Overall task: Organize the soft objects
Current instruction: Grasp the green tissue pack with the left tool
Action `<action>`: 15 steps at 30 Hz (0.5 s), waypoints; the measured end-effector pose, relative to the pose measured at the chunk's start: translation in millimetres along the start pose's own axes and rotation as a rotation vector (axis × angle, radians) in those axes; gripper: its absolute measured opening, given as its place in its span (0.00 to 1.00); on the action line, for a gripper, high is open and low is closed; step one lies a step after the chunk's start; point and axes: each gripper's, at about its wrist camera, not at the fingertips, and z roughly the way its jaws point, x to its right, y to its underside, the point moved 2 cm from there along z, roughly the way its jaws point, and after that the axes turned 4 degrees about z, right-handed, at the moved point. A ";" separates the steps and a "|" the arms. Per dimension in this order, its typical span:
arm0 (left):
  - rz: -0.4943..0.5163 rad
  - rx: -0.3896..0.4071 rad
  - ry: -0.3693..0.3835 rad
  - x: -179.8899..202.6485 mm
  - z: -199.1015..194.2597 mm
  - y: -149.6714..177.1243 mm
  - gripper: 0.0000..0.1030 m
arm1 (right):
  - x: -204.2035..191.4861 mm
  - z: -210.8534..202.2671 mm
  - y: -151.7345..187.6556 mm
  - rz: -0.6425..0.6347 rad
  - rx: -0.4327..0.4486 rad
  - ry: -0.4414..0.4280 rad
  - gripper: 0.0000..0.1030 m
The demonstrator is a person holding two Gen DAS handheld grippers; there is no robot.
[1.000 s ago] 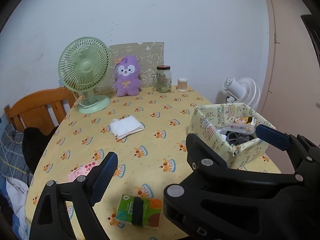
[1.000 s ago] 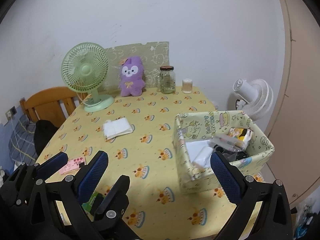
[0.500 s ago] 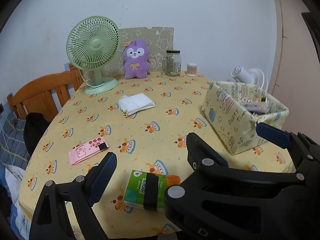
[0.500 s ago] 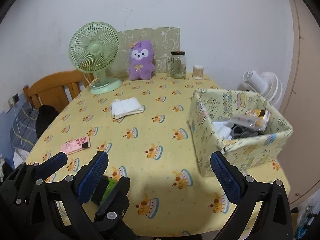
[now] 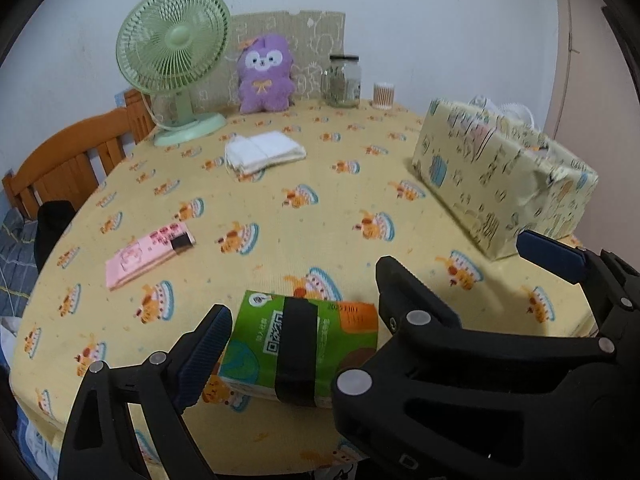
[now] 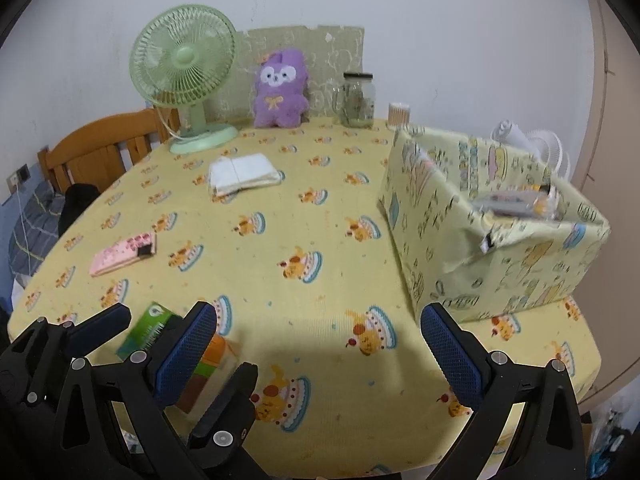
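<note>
Lying between the left fingers (image 5: 208,356), unpinched: green tissue pack (image 5: 300,348).

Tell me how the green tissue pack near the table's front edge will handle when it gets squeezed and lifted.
The green tissue pack looks like a soft plastic-wrapped packet, so it will probably dent rather than resist. It is likely light for its size. Its glossy wrapper may slip a little, though the left hand-held gripper, open around it, has ribbed pads. It lies flat, so rolling seems unlikely.

A plain white wall (image 6: 440,20) fills the upper frame, met at the right edge by a pinkish panel (image 6: 600,80) (possibly a door). A wooden chair (image 6: 100,148) is seen at left, beside the yellow-clothed table (image 6: 320,220).
</note>
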 end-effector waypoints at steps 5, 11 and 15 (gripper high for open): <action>0.010 0.002 -0.015 -1.3 7.9 4.5 0.92 | 0.5 16.4 8.2 0.021 -0.040 0.005 1.00; -0.016 -0.024 -0.015 -8.8 19.5 6.2 0.90 | -3.5 26.3 8.4 -0.001 -0.037 0.040 1.00; -0.028 -0.012 -0.017 -12.4 19.4 6.1 0.78 | -5.5 31.1 8.2 0.010 -0.048 0.023 1.00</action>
